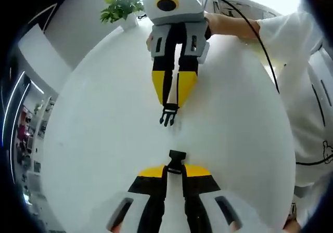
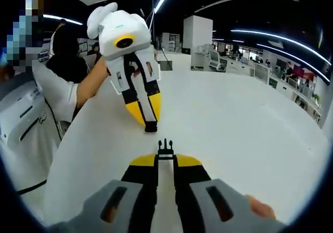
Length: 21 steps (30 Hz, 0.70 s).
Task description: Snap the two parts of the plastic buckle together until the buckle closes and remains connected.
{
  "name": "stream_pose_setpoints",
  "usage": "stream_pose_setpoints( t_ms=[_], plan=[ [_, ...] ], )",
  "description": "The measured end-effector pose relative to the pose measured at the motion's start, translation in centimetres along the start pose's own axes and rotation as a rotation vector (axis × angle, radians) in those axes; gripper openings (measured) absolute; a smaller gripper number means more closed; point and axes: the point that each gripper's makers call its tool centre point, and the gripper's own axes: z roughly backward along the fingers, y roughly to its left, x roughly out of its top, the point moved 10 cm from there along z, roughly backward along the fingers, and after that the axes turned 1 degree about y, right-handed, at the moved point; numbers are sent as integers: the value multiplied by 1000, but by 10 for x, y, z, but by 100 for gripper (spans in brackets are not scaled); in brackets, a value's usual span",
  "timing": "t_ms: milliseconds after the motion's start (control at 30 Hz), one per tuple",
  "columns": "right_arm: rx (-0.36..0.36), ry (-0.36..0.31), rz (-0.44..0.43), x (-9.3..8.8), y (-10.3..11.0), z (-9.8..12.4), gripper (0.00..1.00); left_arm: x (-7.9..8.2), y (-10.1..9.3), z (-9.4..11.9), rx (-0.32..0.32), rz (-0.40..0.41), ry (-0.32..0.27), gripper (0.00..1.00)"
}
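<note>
My left gripper (image 1: 175, 166) is clamped on the socket half of the buckle (image 1: 176, 162), which pokes out past the yellow tips at 6 o'clock in the left gripper view. My right gripper (image 1: 173, 99) comes in from 12 o'clock there, jaws pinched on the pronged half (image 1: 168, 114), prongs aimed down at the socket. The two halves are apart, with bare white table (image 1: 93, 139) between them.

In the right gripper view the pronged half (image 2: 165, 150) sits at my own tips (image 2: 165, 159) around 6 o'clock. The left gripper (image 2: 147, 108) hangs at 11 o'clock with the socket (image 2: 151, 126) at its tips.

I hold each piece by its back end so the mating ends stay free and face each other. They look roughly lined up. I judge that closing the gap straight along that line comes next. The snap isn't done.

Potted plant (image 1: 122, 7) at 11 o'clock in the left gripper view.
</note>
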Motion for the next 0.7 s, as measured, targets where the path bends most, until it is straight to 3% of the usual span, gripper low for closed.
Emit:
stream_pose_setpoints(
  t_ms=[133, 300, 533, 700],
  plan=[
    [20, -3, 28, 5, 1, -1, 10, 4, -4, -2, -9, 17, 19, 10],
    [57, 64, 82, 9, 4, -5, 10, 5, -6, -4, -9, 39, 27, 10],
    [95, 75, 92, 14, -1, -10, 10, 6, -7, -2, -54, 96, -4, 10],
    [116, 111, 99, 15, 0, -12, 10, 5, -7, -4, -46, 102, 4, 10]
  ],
)
